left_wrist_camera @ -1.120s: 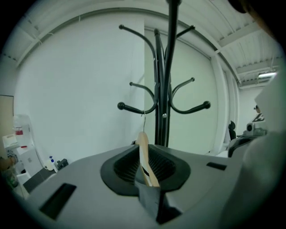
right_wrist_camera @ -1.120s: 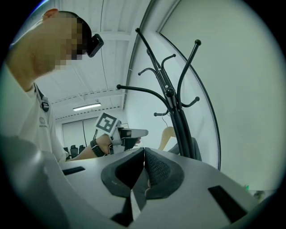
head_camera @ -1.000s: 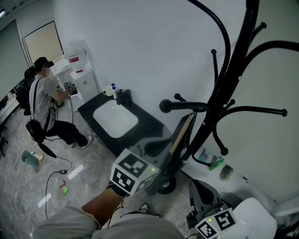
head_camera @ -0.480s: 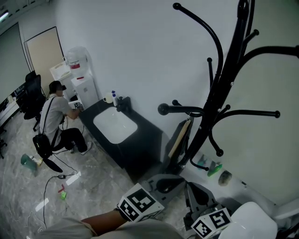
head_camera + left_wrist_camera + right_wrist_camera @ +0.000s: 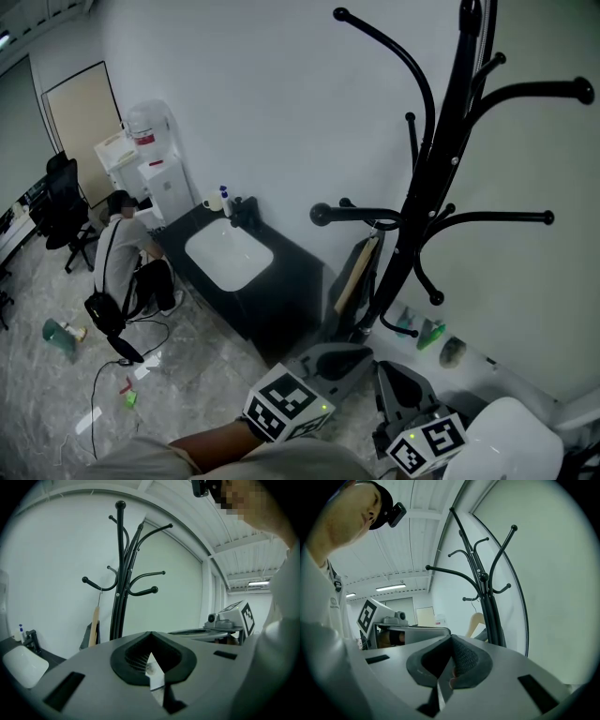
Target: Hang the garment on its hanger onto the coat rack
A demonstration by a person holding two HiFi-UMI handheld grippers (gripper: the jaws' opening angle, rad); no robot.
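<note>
The black coat rack [image 5: 441, 178] stands against the white wall. A wooden hanger [image 5: 356, 272] with a dark grey garment [image 5: 343, 281] hangs from one of its low hooks, apart from both grippers. My left gripper [image 5: 359, 352] sits low in the head view, below the hanger, shut and with nothing in it. The right gripper [image 5: 389, 372] is beside it, also shut and holding nothing. In the left gripper view the rack [image 5: 119, 597] and hanger [image 5: 94, 625] rise beyond the gripper [image 5: 150, 634]. The right gripper view shows the rack [image 5: 485, 597] and hanger [image 5: 476, 620] past the gripper [image 5: 451, 638].
A black counter with a white sink [image 5: 230, 253] stands left of the rack. A water dispenser [image 5: 150, 155] and a crouching person [image 5: 122, 272] are farther left, with an office chair [image 5: 61, 202]. Green items [image 5: 431, 333] lie at the wall base. A white rounded object [image 5: 511, 441] is at the bottom right.
My left gripper has dropped down and away from the hanger, which stays on the hook. The person in the background has moved toward the counter and crouched.
</note>
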